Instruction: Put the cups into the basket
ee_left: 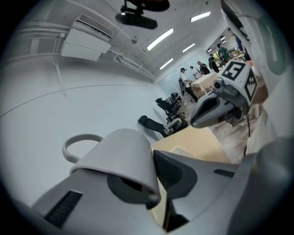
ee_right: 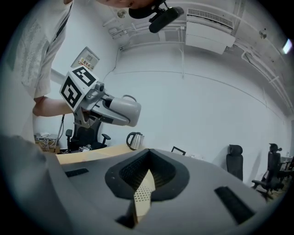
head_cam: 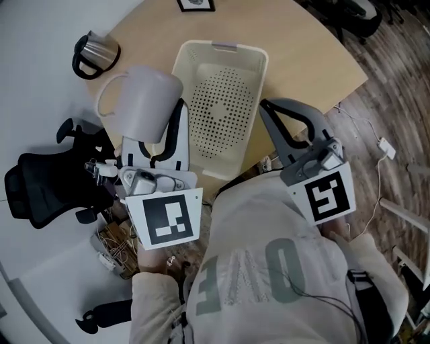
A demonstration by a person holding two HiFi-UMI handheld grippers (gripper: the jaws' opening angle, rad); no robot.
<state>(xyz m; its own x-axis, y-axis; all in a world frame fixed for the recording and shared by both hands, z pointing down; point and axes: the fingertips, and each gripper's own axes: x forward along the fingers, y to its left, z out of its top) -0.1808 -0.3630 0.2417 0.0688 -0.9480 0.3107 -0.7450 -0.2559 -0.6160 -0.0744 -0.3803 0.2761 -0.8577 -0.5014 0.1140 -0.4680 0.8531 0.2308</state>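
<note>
A cream perforated basket [head_cam: 250, 57] stands with nothing in it on the round wooden table [head_cam: 306, 60]. My left gripper [head_cam: 158, 131] is shut on the rim of a large pale grey cup [head_cam: 144, 101], which hangs in the air just left of the basket with its handle pointing left. In the left gripper view the cup [ee_left: 119, 158] lies between the jaws with its dark mouth toward the camera. My right gripper [head_cam: 270, 109] hovers at the basket's right side, its jaws together and holding nothing. In the right gripper view only a sliver of the basket [ee_right: 143, 197] shows between the fingertips.
A steel kettle [head_cam: 94, 55] with a black handle stands at the table's far left. At the back edge is a small picture frame [head_cam: 196, 5]. A black office chair [head_cam: 47, 181] sits left of the table, and cables lie on the floor at right.
</note>
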